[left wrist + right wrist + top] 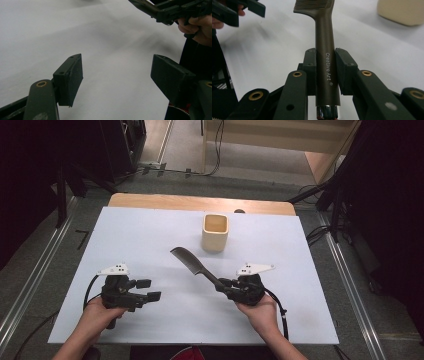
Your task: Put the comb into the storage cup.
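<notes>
Above the white table, the right gripper clamped a dark comb by its handle, near a cream cup; the left gripper stood wide open, empty

Your left hand holds the left gripper level, its jaws standing wide apart with nothing between them. Your right hand holds the right gripper pointing up and left in the high view, jaws clamped tight.
</notes>
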Tool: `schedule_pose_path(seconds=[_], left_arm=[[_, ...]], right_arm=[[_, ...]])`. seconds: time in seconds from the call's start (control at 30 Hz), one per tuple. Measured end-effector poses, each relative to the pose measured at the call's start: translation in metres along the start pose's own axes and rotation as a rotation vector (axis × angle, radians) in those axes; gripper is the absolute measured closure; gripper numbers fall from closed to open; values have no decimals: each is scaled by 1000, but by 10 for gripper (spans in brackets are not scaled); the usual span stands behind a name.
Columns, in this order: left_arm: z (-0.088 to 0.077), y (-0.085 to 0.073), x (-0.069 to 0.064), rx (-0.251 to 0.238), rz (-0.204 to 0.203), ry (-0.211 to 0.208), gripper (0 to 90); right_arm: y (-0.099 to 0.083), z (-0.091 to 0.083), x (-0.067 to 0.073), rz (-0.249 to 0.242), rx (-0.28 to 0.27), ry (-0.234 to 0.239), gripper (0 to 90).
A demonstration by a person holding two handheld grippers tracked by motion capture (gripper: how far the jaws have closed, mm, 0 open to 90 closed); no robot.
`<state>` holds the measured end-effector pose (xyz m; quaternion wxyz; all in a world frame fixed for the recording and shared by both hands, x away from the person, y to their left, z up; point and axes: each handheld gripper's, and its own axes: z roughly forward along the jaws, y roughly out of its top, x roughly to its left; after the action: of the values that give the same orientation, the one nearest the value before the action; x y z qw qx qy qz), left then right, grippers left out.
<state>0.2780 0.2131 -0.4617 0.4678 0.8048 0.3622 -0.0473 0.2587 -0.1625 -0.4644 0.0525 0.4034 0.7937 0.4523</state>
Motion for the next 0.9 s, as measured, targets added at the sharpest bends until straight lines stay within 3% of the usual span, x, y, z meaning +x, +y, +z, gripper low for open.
schedule_pose_path(seconds=[0.2,0.5,0.9], left_arm=[[1,2,-1,5,-31,-6,272],[2,6,-6,-36,-66,-29,222],[0,21,-4,-72,-142,23,218]], right_arm=[[10,9,6,22,-10,8,703],[18,27,15,50,-3,24,703],[25,52,23,101,-45,-15,702]])
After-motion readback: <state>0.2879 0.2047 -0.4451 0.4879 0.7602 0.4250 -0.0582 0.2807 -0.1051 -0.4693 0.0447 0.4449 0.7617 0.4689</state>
